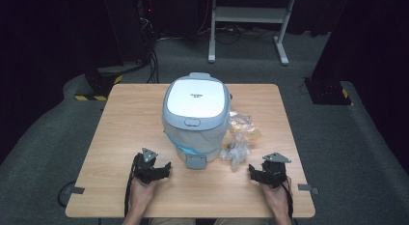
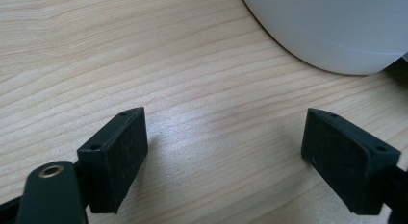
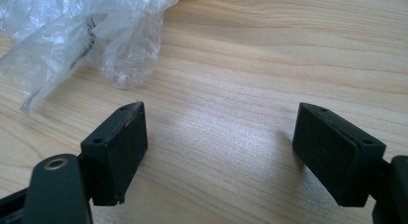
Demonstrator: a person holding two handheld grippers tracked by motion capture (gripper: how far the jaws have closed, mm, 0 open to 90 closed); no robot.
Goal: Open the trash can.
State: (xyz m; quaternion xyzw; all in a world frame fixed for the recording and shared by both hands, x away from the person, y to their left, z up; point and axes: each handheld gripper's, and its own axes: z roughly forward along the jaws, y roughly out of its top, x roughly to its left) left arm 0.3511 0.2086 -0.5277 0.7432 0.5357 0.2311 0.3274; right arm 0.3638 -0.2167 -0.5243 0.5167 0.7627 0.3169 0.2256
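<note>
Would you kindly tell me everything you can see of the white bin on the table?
The bin stands upright near the middle of the wooden table. It is rounded, white and grey, and looks like plastic. Its white lid is shut, with a grey latch at the front edge. A clear liner with a blue band hangs out below the rim. A grey pedal juts out at the base. Crumpled clear bags lie against its right side.

White-and-grey rice cooker [image 1: 195,119]; pale wood-grain table [image 1: 125,133]; clear plastic bag [image 1: 237,150]; black jaws.
</note>
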